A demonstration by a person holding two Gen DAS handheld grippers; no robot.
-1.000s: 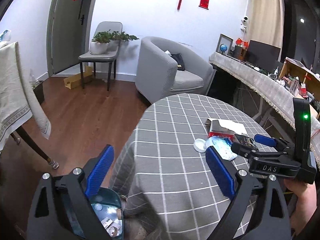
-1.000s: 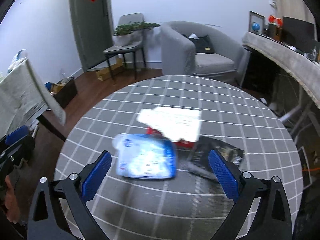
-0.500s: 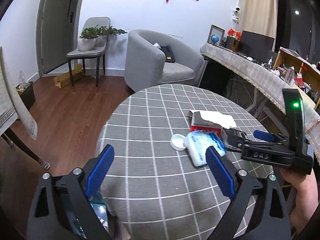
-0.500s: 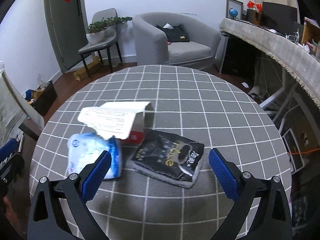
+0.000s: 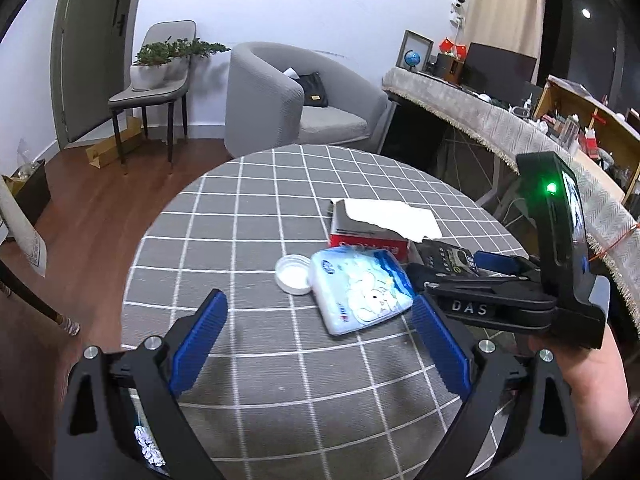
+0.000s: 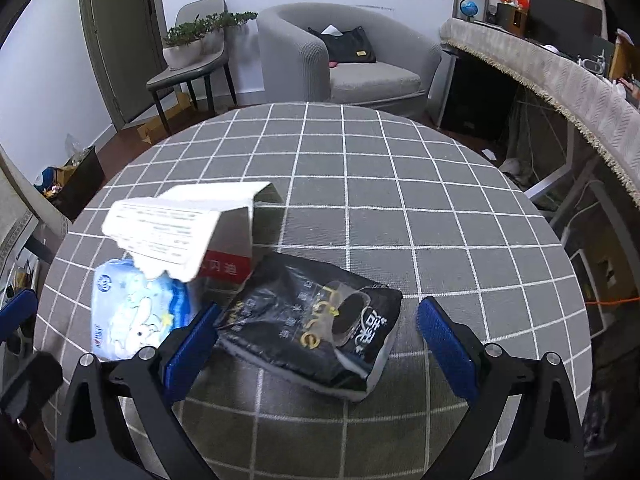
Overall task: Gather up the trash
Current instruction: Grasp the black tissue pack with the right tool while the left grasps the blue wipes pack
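On the round checked table (image 5: 248, 220) lie a blue-white tissue pack (image 5: 360, 290), a white lid (image 5: 293, 273), a torn red-white box (image 5: 372, 232) and a black snack bag (image 6: 316, 320). My left gripper (image 5: 320, 344) is open and empty, just short of the tissue pack. My right gripper (image 6: 316, 350) is open, its fingers either side of the black bag's near end, not touching it. The right gripper also shows in the left wrist view (image 5: 492, 268), by the black bag (image 5: 448, 258). The tissue pack (image 6: 128, 312) and box (image 6: 188, 236) lie left of the bag.
A teal bin with crumpled trash (image 5: 146, 440) shows below the table edge at bottom left. A grey armchair (image 5: 288, 100), a chair with a plant (image 5: 156, 84) and a long cloth-covered desk (image 5: 500, 128) stand beyond the table.
Both grippers have moved in over the table toward the trash. The right gripper swung from the tissue pack to the black bag, which now sits between its fingers. Both stayed open.
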